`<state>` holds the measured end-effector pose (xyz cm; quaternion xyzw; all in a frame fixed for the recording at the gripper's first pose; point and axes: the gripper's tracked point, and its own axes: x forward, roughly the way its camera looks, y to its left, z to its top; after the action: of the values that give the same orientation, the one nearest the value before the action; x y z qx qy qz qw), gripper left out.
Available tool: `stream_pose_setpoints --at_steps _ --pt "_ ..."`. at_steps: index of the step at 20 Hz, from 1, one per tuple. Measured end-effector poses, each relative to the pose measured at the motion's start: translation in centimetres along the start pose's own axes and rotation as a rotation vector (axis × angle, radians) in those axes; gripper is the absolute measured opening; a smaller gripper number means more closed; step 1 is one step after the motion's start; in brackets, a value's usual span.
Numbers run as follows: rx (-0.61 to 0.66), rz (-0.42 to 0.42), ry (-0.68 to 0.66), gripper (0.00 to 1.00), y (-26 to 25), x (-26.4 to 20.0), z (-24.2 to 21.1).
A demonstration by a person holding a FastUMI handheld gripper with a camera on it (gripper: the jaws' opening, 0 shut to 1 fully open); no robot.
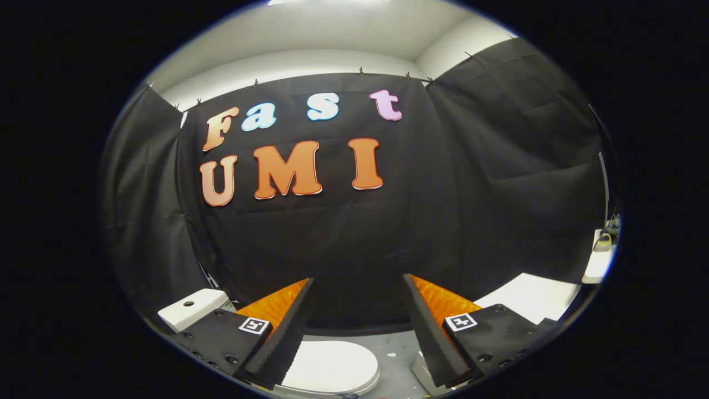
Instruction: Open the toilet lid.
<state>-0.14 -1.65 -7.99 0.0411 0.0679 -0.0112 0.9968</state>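
A: Item one, the tongs [358, 324]. State?

B: One pair, two fingers [288, 332] spread wide apart, nothing between them but air. They are held up off the floor and aimed at the black cloth wall [343, 244].

A: Item two, the toilet lid [332, 367]. Location and lie?

B: One lid, white, rounded, lying flat and closed. It sits low, beneath the tongs, showing mostly between the two fingers and nearer the left one, which covers its left edge. The rounded front end points right, toward the right finger; the long axis seems to run left to right, back toward the tank, though the near part is cut off, so that is only a fair reading.

A: Item three?

B: One white tank [191, 307], with a single round button on top, just beyond the left finger, against the cloth.

A: Remaining stock?

B: Grey floor [396, 360] between lid and right finger; one white surface [532, 296] beyond the right finger.
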Motion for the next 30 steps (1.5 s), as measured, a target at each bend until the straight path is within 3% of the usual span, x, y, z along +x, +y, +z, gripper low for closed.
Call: stream_pose_setpoints --at_steps 17,30 --pt "0.252 -0.018 0.234 0.99 -2.4 3.0 -19.4" --pt "0.437 -0.037 0.468 0.99 -3.9 2.3 -33.7"
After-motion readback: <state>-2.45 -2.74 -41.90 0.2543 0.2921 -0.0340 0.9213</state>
